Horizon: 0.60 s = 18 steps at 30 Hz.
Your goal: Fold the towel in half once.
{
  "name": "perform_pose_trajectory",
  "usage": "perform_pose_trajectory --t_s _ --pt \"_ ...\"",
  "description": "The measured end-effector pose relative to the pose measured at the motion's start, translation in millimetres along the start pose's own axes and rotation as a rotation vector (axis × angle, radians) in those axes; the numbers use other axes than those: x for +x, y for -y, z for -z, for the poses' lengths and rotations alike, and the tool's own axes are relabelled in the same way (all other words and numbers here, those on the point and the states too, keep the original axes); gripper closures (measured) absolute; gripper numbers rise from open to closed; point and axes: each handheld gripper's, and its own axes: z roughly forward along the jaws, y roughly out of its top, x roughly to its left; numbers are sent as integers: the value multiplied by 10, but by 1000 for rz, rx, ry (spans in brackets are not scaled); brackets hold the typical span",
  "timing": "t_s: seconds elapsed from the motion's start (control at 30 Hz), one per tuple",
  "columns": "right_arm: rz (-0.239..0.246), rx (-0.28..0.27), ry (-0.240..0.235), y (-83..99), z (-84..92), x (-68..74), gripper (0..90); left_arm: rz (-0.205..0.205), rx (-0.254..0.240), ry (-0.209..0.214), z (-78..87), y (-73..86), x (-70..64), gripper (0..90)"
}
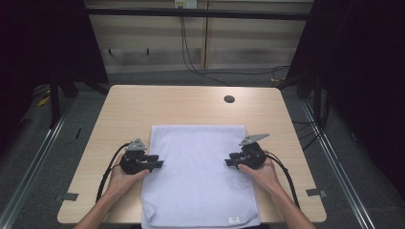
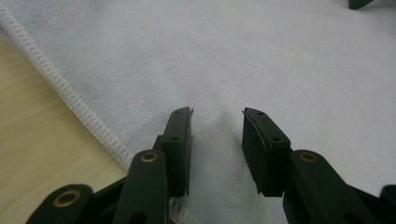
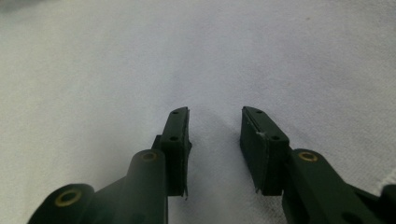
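Note:
A pale lavender towel (image 1: 198, 176) lies folded flat on the wooden table (image 1: 191, 105), with a small white label (image 1: 233, 220) near its front edge. My left gripper (image 1: 159, 164) lies low at the towel's left edge and points inward over the cloth. In the left gripper view its jaws (image 2: 217, 114) stand apart on the towel (image 2: 257, 56), just inside the stitched hem, with only a faint crease between them. My right gripper (image 1: 228, 162) mirrors it at the right edge. Its jaws (image 3: 215, 112) are also apart, over flat cloth (image 3: 140, 56). Neither gripper pinches any fabric.
A round cable hole (image 1: 229, 99) sits in the table's far right part. Bare wood (image 2: 37, 130) borders the towel on the left. Black cables (image 1: 191, 62) run across the floor behind the table, and metal rails flank both sides.

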Motion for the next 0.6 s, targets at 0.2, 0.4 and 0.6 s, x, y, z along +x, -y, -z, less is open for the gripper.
perform_pose_trajectory --t_s 0.2,0.4,0.6 --pt "6 27 10 84 101 46 688 -20 13 23 36 54 -95 636" --pt "17 61 12 249 281 121 828 -62 43 87 12 61 -161 840" --pt "12 61 1 402 407 213 855 -71 69 96 2 58 -292 873"
